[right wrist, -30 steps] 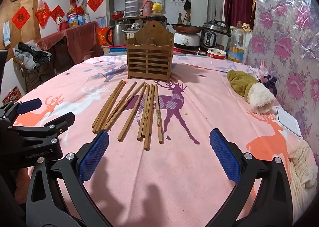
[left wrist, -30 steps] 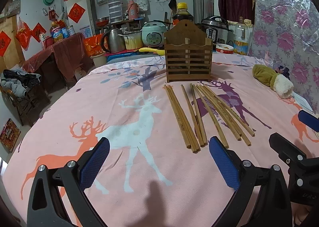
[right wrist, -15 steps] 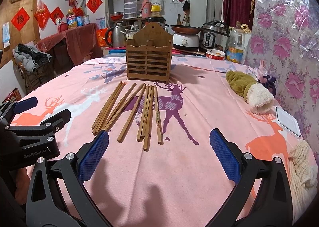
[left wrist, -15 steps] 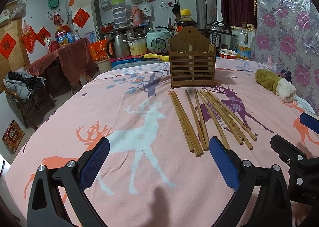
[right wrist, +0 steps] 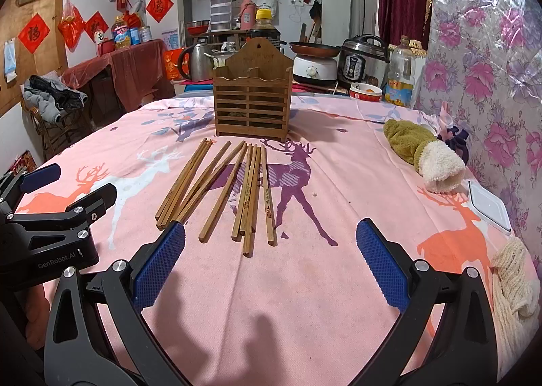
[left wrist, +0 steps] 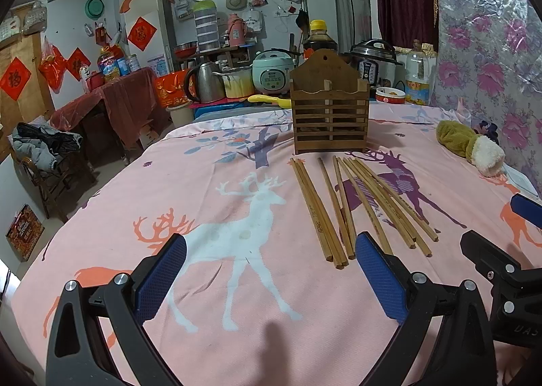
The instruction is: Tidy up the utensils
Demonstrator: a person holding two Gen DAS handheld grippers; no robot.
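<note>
Several wooden chopsticks [left wrist: 352, 199] lie side by side on the pink deer-print tablecloth [left wrist: 220, 250], also in the right wrist view [right wrist: 233, 186]. A slatted wooden utensil holder [left wrist: 330, 115] stands upright just behind them, also in the right wrist view [right wrist: 253, 103]. My left gripper [left wrist: 271, 274] is open and empty, left of and in front of the chopsticks' near ends. My right gripper [right wrist: 271, 260] is open and empty, just in front of the chopsticks' near ends. Each gripper shows at the edge of the other's view.
A green and white stuffed toy [right wrist: 425, 148] lies at the right of the table. A white lidded box [right wrist: 489, 206] and a cream knitted cloth [right wrist: 515, 281] sit near the right edge. Kettle, rice cookers and bottles stand behind the table.
Both views have tilted up slightly, so the table and holder sit lower in the frames. Chopsticks and holder have not moved. Both grippers stay open.
</note>
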